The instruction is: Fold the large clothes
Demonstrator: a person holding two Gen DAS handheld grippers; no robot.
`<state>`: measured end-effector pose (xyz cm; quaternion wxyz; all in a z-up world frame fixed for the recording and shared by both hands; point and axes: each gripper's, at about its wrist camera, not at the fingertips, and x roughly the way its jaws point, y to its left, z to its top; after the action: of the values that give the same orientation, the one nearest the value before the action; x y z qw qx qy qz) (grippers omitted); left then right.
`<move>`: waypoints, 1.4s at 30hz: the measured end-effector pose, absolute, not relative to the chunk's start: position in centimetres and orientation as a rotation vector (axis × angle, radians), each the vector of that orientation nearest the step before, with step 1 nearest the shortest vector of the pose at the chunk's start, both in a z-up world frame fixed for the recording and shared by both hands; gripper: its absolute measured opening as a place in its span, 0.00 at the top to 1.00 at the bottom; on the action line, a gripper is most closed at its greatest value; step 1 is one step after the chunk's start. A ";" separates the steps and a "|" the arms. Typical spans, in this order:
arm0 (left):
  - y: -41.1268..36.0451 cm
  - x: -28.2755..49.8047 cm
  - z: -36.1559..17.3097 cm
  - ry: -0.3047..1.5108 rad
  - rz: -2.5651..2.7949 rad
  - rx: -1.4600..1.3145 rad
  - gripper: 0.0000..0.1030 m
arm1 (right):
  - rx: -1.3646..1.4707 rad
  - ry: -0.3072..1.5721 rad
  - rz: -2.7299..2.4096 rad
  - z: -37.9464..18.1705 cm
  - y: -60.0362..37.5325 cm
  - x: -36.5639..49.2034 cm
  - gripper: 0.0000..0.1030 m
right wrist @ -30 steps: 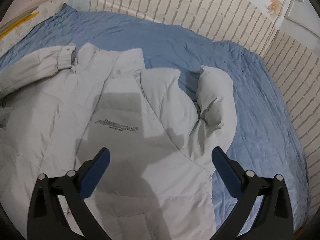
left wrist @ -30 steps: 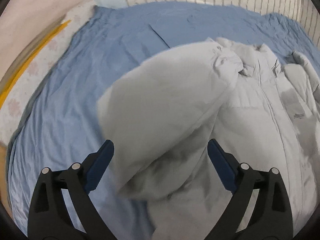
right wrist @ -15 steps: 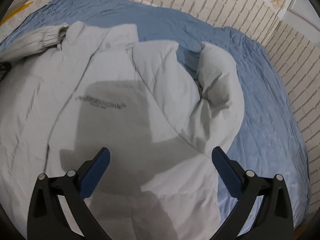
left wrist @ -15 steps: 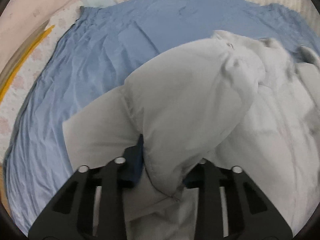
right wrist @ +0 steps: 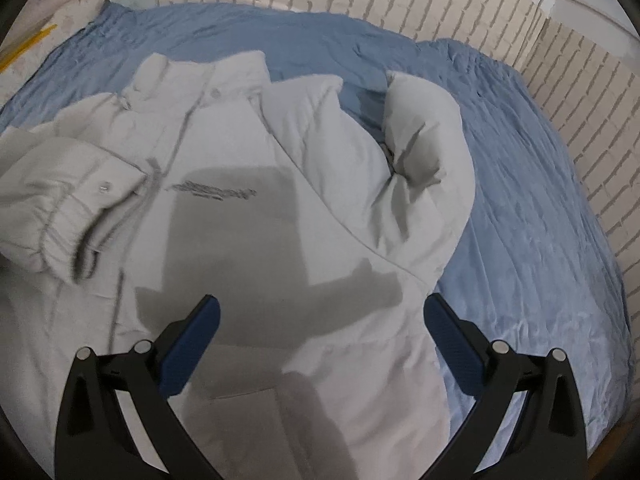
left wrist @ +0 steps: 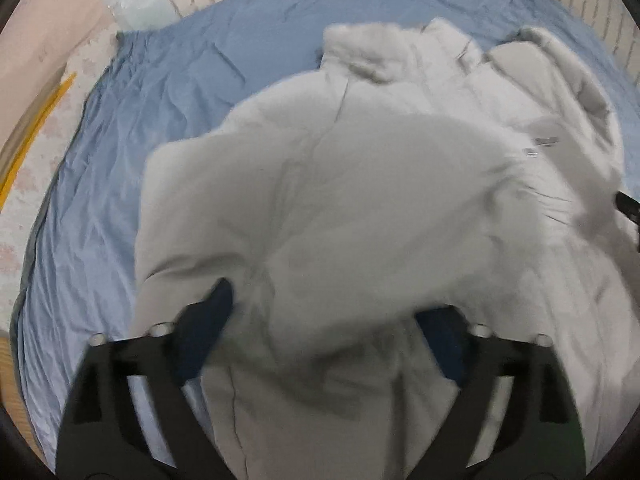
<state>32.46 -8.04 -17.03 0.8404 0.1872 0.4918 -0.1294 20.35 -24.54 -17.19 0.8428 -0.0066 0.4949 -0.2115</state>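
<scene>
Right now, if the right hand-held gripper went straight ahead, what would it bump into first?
Probably the grey puffer jacket: the right hand-held gripper, jaws open, points down at its front, lying on the blue bedsheet.

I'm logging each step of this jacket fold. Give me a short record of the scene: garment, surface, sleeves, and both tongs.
garment: pale grey padded jacket, front up
surface: blue bedsheet
sleeve on the left arm's side: cuff folded across the chest
other sleeve: bunched beside the body
left tongs: just opened, jacket between the fingers, unpinched
right tongs: open, above the hem
</scene>
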 end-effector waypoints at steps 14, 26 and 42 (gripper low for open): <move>2.4 36.0 -12.4 0.945 -0.092 0.258 0.03 | 0.079 0.999 -0.305 -16.2 -19.9 23.7 0.02; 1.4 41.4 -20.7 1.069 -0.103 0.270 0.23 | 0.338 1.085 -0.140 -19.7 -17.2 28.8 0.41; 2.5 39.4 -14.2 1.033 -0.141 0.199 0.07 | 0.225 0.987 -0.377 -17.2 -25.9 28.8 0.92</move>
<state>39.36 2.49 -14.21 0.8626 0.0948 0.4924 -0.0674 28.75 -25.86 -17.19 0.8577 0.1072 0.4697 -0.1796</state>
